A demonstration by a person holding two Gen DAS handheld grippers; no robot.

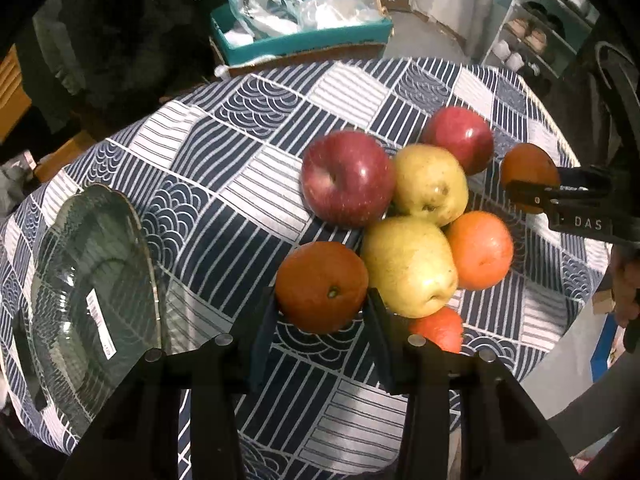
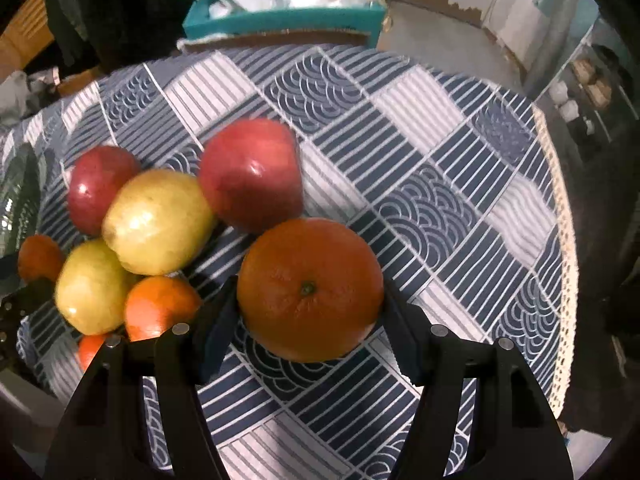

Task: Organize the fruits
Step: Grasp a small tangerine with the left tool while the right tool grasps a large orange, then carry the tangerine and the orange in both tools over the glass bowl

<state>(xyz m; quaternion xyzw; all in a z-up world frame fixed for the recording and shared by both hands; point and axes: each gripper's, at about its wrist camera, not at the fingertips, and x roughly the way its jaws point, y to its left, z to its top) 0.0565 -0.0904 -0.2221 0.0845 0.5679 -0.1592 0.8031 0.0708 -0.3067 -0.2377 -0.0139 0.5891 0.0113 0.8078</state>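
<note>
Left wrist view: patterned tablecloth (image 1: 224, 168) carries a glass plate (image 1: 92, 280) and clustered fruits. Left gripper (image 1: 322, 312) clamps one orange (image 1: 320, 286); right gripper (image 2: 310, 312) clamps another orange (image 2: 310, 288) beside the pile.

Dim indoor light, warm cast, heavy fisheye in both views.
Light from above/front: small glare spots on red apple (image 1: 347, 178) & glass plate (image 1: 96, 300); soft shadows under fruit on worktop (image 1: 224, 184). Edges bend & go black at corners. Right wrist view has motion blur, esp. far apple (image 2: 251, 174) & bkgd; left view sharper, bkgd soft.
</note>
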